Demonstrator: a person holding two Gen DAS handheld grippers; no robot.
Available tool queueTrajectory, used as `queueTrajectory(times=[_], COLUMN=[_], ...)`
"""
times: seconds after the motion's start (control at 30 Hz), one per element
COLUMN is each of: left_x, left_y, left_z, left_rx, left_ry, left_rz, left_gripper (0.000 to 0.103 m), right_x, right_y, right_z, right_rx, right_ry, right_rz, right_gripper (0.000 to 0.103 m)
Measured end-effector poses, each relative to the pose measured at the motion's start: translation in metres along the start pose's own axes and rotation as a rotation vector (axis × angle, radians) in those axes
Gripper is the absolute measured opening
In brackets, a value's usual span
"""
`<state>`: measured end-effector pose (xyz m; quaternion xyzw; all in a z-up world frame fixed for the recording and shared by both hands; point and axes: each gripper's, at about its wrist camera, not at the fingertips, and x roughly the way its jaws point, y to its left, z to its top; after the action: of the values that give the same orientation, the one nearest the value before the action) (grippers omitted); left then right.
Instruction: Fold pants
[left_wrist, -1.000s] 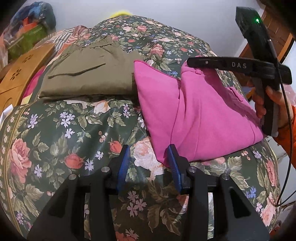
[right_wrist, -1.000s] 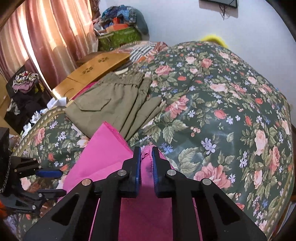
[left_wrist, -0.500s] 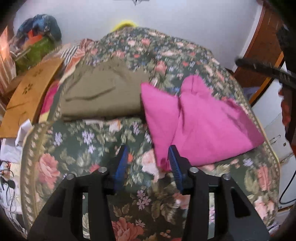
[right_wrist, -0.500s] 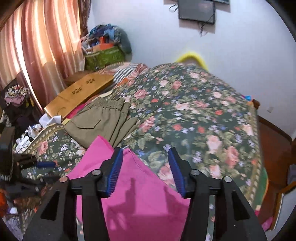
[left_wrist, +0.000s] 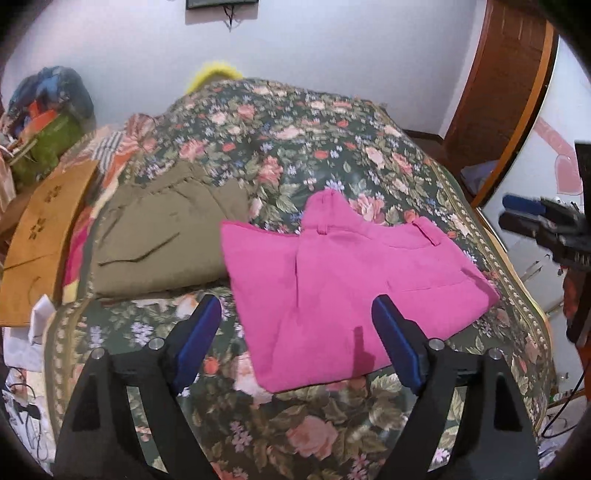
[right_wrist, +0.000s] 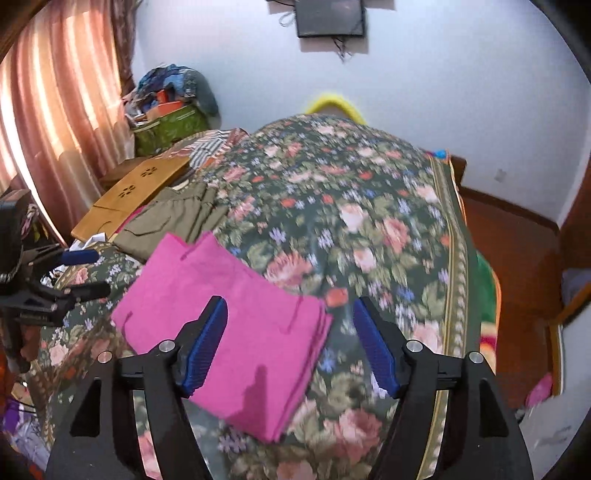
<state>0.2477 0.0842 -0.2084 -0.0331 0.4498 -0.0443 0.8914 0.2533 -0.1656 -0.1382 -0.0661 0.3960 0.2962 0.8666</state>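
The pink pants lie folded flat on the floral bedspread; they also show in the right wrist view. My left gripper is open and empty, raised above the pants' near edge. My right gripper is open and empty, raised above the pants' right edge. The right gripper shows at the right edge of the left wrist view, the left gripper at the left of the right wrist view.
Folded olive pants lie left of the pink ones, also in the right wrist view. A wooden lap tray and a pile of clothes sit at the bed's left. A wooden door stands right.
Both grippers have let go of the pink pants, opened wide and pulled up and back. The pants now lie flatter on the bed.
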Motion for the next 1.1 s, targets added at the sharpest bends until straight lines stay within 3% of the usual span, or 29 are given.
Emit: queueTrajectory(times=[0.27, 0.47, 0.7, 0.9, 1.1], left_x=[0.048, 0.062, 0.081, 0.096, 0.101], left_y=[0.007, 0.016, 0.027, 0.032, 0.037], left_z=[-0.002, -0.001, 0.0, 0.0, 0.001], left_rx=[-0.021, -0.065, -0.134, -0.183, -0.217], left_ry=[0.099, 0.093, 0.111, 0.127, 0.143], left_rz=[0.014, -0.013, -0.077, -0.113, -0.169], left_gripper=[0.085, 0.095, 0.098, 0.097, 0.09], right_x=[0.031, 0.057, 0.08, 0.09, 0.094], right_y=[-0.014, -0.023, -0.034, -0.041, -0.039], right_z=[-0.034, -0.048, -0.053, -0.057, -0.056], right_rx=[0.09, 0.161, 0.251, 0.298, 0.274], right_ry=[0.1, 0.167, 0.204, 0.225, 0.238], right_rz=[0.032, 0.092, 0.178, 0.248, 0.271], right_gripper=[0.067, 0.067, 0.068, 0.072, 0.072])
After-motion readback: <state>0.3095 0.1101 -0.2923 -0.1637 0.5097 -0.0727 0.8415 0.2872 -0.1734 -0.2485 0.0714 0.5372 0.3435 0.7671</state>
